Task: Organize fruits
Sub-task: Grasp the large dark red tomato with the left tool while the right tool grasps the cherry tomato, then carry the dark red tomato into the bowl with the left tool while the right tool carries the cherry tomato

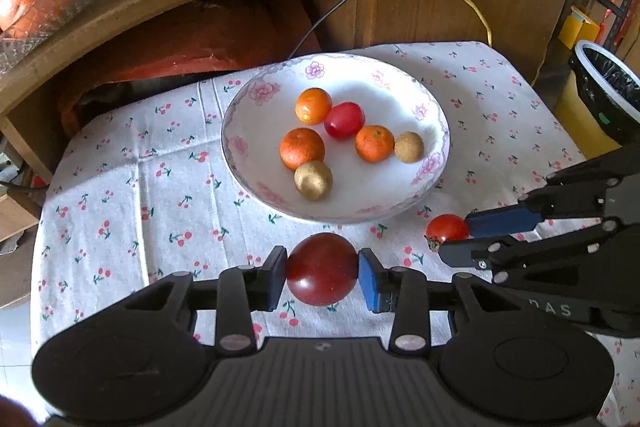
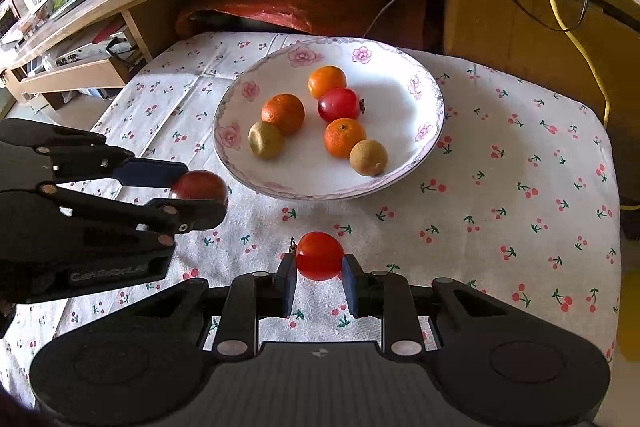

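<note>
Six fruits already lie in the plate (image 1: 434, 131). Your left gripper (image 1: 322, 273) pinches a dark tomato (image 1: 321, 269); your right gripper (image 2: 319, 269) brackets a small tomato (image 2: 319, 255) on the tablecloth (image 2: 500, 207). Both remain to be plated.

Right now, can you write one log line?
left gripper: shut on dark tomato | right gripper: shut on red tomato | plate: six fruits

Tabletop (image 1: 120, 187) under cherry-print cloth (image 2: 500, 187). On it: 1 flowered plate (image 1: 248, 147), 1 small tomato (image 1: 446, 229) just beside.
</note>
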Tool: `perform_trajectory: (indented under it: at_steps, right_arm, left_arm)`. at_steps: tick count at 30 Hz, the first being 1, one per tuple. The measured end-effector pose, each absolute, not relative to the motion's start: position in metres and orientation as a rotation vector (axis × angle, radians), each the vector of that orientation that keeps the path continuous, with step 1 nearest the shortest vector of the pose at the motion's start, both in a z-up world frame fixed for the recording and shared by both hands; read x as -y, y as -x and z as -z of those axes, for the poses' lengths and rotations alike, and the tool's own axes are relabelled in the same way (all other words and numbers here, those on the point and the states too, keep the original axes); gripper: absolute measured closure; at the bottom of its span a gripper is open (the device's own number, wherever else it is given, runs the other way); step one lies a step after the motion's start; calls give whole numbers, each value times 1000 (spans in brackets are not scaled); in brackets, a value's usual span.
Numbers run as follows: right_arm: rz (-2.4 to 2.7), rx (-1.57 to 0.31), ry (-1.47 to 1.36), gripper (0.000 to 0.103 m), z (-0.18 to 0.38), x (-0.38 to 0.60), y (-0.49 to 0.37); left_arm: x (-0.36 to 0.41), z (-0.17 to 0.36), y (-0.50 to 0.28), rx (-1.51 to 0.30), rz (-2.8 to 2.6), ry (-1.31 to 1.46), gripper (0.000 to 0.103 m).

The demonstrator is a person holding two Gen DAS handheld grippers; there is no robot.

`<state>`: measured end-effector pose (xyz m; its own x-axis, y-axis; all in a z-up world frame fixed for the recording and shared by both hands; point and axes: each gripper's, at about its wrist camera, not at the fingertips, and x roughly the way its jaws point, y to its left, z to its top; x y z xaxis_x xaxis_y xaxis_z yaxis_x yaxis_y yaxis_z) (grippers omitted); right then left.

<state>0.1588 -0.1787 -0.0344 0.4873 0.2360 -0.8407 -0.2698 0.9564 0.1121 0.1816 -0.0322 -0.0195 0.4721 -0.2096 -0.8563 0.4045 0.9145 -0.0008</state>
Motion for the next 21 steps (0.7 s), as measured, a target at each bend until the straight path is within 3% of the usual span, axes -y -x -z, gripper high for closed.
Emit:
perform_trajectory:
  at_steps: [21]
  right_arm:
    - [-322,-1017,113,83,41,168,-155]
  left_arm:
    - [35,43,-162,-1038,329,-357,56]
